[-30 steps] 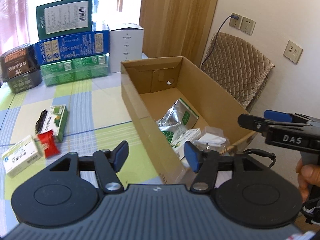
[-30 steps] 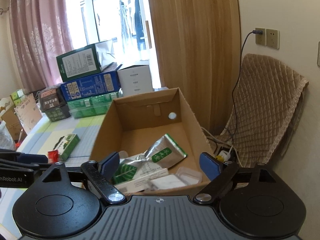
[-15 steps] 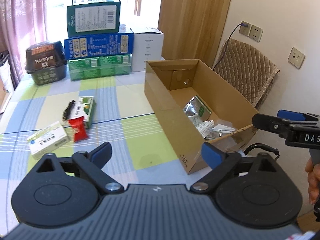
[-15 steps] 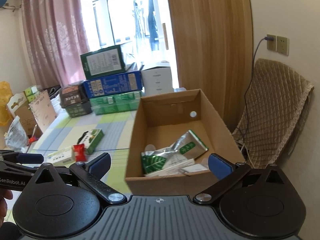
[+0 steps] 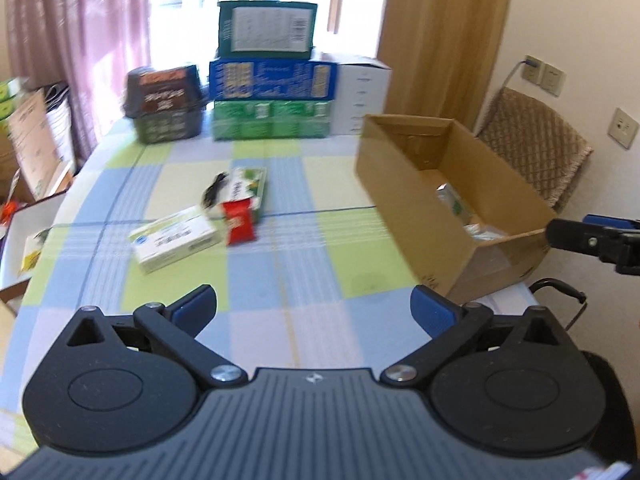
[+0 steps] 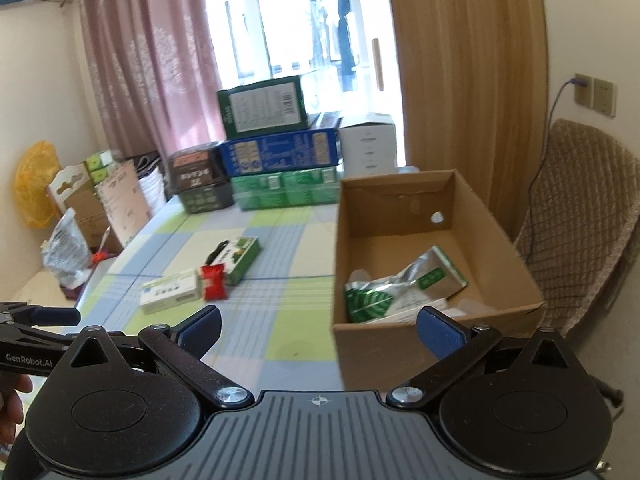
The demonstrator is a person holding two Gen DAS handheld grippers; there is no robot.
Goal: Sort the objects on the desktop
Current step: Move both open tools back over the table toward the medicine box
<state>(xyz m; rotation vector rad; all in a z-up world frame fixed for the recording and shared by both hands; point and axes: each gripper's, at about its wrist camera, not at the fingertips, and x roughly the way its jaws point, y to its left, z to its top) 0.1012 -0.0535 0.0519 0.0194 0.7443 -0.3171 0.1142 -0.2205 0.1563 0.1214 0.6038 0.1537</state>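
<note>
A cardboard box (image 5: 404,184) stands at the table's right side; it also shows in the right wrist view (image 6: 360,356), holding a silver-green pouch (image 6: 428,276) and other packets. On the checked cloth lie a white-green box (image 5: 176,238), a red packet (image 5: 239,225), a green box (image 5: 250,188) and a black item (image 5: 214,192). My left gripper (image 5: 314,312) is open and empty above the table's near edge. My right gripper (image 6: 318,332) is open and empty, in front of the cardboard box's near wall.
Stacked cartons (image 5: 272,96), a dark basket (image 5: 166,108) and a white box (image 5: 362,96) stand at the table's far end. A quilted chair (image 6: 580,216) is to the right by the wall. Cardboard and bags (image 6: 80,216) sit left of the table.
Both grippers have pulled back and up from the cardboard box, and both jaws have opened wider. The left view has swung left toward the loose items on the cloth.
</note>
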